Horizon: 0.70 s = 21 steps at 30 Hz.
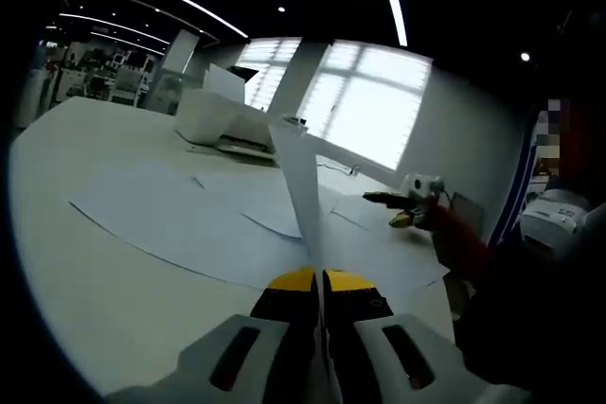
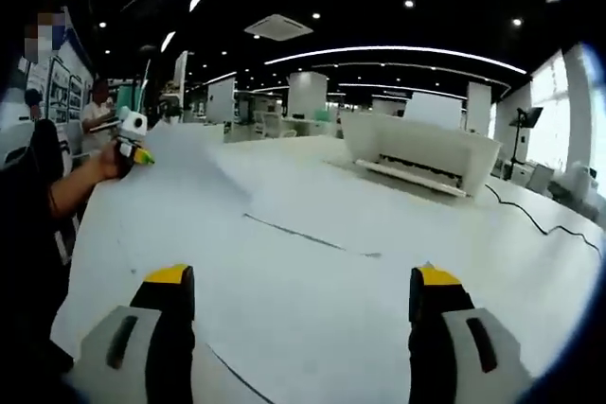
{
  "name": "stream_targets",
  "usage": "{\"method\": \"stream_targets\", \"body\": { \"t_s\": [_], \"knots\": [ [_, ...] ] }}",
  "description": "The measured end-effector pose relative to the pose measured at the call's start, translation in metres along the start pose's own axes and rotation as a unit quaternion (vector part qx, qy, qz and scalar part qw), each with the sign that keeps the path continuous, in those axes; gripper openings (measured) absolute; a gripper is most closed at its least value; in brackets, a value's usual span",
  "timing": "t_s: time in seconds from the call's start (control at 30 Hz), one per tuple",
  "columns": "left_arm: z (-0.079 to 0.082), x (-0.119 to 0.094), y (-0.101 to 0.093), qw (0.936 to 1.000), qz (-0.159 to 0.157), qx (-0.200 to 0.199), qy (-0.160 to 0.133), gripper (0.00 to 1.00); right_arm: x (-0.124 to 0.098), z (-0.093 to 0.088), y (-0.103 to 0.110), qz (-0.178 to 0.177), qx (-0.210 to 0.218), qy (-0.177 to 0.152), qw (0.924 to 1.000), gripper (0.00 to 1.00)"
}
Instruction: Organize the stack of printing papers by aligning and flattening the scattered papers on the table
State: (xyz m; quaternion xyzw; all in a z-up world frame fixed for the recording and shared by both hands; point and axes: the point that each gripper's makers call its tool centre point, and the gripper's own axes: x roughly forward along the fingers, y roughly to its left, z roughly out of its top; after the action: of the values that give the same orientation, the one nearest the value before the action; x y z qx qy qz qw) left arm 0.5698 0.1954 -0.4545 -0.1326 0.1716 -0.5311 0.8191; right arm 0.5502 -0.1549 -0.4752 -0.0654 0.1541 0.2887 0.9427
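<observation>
Several white paper sheets [image 1: 189, 215] lie loosely overlapped on a white table [image 1: 85, 272]. My left gripper [image 1: 319, 281] is shut on one sheet [image 1: 298, 186], which rises edge-on from between its yellow-tipped jaws. From the right gripper view, that left gripper [image 2: 133, 144] sits at the far left, holding the lifted sheet [image 2: 185, 158] by its corner above the table. My right gripper [image 2: 301, 281] stands open and wide just over the flat sheets [image 2: 312, 215], with nothing between its jaws. It also appears as the right gripper [image 1: 407, 210] at the right of the left gripper view, low over the papers.
A white printer [image 1: 222, 115] [image 2: 417, 153] stands at the back of the table, with a black cable [image 2: 535, 219] trailing beside it. Bright windows [image 1: 365, 106] lie behind. A person [image 2: 95, 111] stands in the distance among office furniture. A sleeve [image 1: 464, 238] reaches in from the right.
</observation>
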Motion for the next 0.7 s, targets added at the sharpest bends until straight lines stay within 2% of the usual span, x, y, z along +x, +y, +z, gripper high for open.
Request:
{"method": "stream_targets", "body": {
  "t_s": [0.07,0.17,0.27,0.5,0.7],
  "knots": [
    [0.0,0.0,0.0,1.0,0.0,0.0,0.0,0.07,0.006,0.001,0.0,-0.006,0.028,0.001,0.9996,0.9],
    [0.0,0.0,0.0,1.0,0.0,0.001,0.0,0.07,0.011,0.005,-0.003,-0.016,0.039,-0.008,0.9991,0.9],
    [0.0,0.0,0.0,1.0,0.0,0.001,0.001,0.07,0.019,0.002,-0.001,-0.019,0.047,0.003,0.9987,0.9],
    [0.0,0.0,0.001,1.0,0.001,0.002,0.003,0.07,0.035,0.0,0.002,-0.022,0.046,0.025,0.9984,0.9],
    [0.0,-0.001,0.002,1.0,0.002,0.004,0.005,0.07,0.049,-0.004,-0.003,-0.03,0.049,0.04,0.9976,0.9]
  ]
}}
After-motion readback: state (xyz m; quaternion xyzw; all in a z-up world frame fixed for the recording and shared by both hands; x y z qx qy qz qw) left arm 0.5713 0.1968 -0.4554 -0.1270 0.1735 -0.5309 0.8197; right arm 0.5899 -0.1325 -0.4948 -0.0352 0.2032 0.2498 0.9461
